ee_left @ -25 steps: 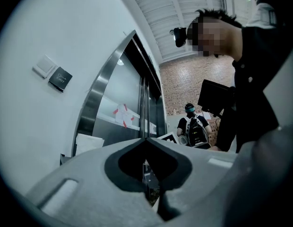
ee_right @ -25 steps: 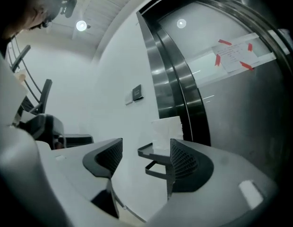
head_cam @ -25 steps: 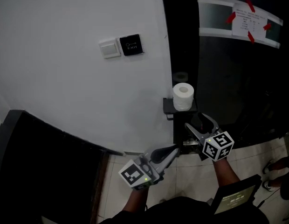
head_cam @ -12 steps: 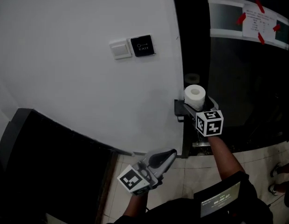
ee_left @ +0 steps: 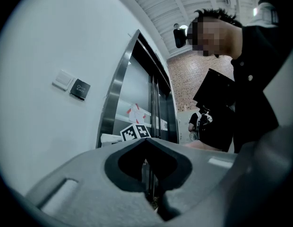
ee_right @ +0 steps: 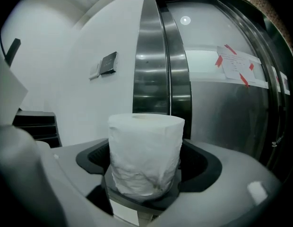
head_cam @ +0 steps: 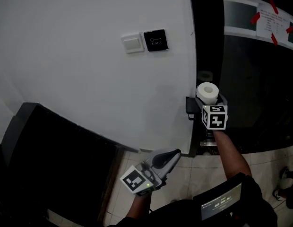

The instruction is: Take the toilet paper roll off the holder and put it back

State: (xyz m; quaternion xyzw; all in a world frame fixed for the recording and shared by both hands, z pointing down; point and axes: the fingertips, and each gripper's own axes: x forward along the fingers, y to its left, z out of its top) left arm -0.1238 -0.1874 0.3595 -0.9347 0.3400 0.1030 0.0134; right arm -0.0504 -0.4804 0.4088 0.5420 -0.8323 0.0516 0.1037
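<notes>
A white toilet paper roll [head_cam: 207,92] stands upright on a small black holder [head_cam: 190,108] fixed to the dark door frame. My right gripper [head_cam: 209,99] reaches level to it, its marker cube just below the roll. In the right gripper view the roll [ee_right: 145,150] stands between the two grey jaws on the holder's black plate [ee_right: 137,203]. The jaws have just been closing, with a dark gap still showing at the left pad. My left gripper [head_cam: 172,154] hangs low over the floor, away from the roll, jaws together [ee_left: 146,143] and holding nothing.
On the white wall are a white switch [head_cam: 132,43] and a black exit button [head_cam: 155,39]. Right of the holder is a dark glass door with a taped paper notice [head_cam: 274,20]. A dark cabinet [head_cam: 52,155] fills the lower left. Below lies tiled floor [head_cam: 184,183].
My right gripper has come up from below the holder to the roll, and its jaws now flank it. The left gripper has shifted only slightly.
</notes>
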